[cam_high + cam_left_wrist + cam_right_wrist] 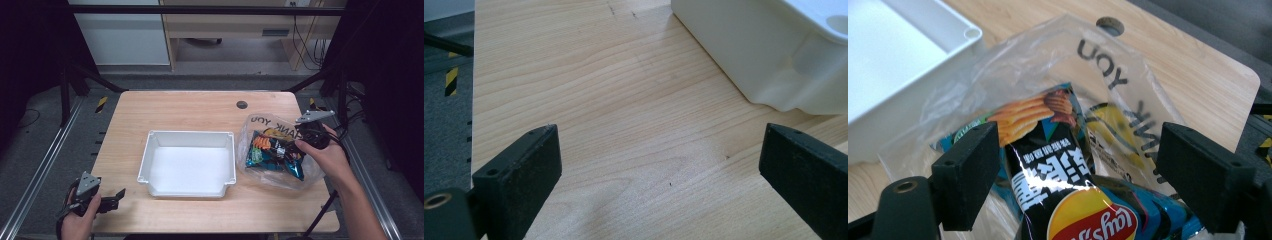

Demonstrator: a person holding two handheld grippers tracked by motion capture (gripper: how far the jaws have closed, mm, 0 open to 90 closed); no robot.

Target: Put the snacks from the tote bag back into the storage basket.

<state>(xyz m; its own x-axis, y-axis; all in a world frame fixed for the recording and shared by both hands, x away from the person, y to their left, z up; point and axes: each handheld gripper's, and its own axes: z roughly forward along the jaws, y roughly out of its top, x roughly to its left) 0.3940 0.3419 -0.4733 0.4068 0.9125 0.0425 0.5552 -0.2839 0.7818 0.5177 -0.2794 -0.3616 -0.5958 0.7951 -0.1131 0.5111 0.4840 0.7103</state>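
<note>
Nearest me, my left gripper (116, 194) rests at the tabletop's (200, 107) near left corner, jaws spread wide over bare wood with nothing between them; I judge it is parked there to stay out of the way. The white bin (145, 160) sits at the middle of the tabletop, empty, so it looks ready to receive something. By the right edge lies a clear plastic bag (255, 125) with a blue chip packet (275, 161) inside. My right gripper (285, 150) is over that bag; in the right gripper view its jaws stand well apart on either side of the chip packet (1063, 185), not pressing it. I read this as lining up to grasp the packet, probably for the bin.
</note>
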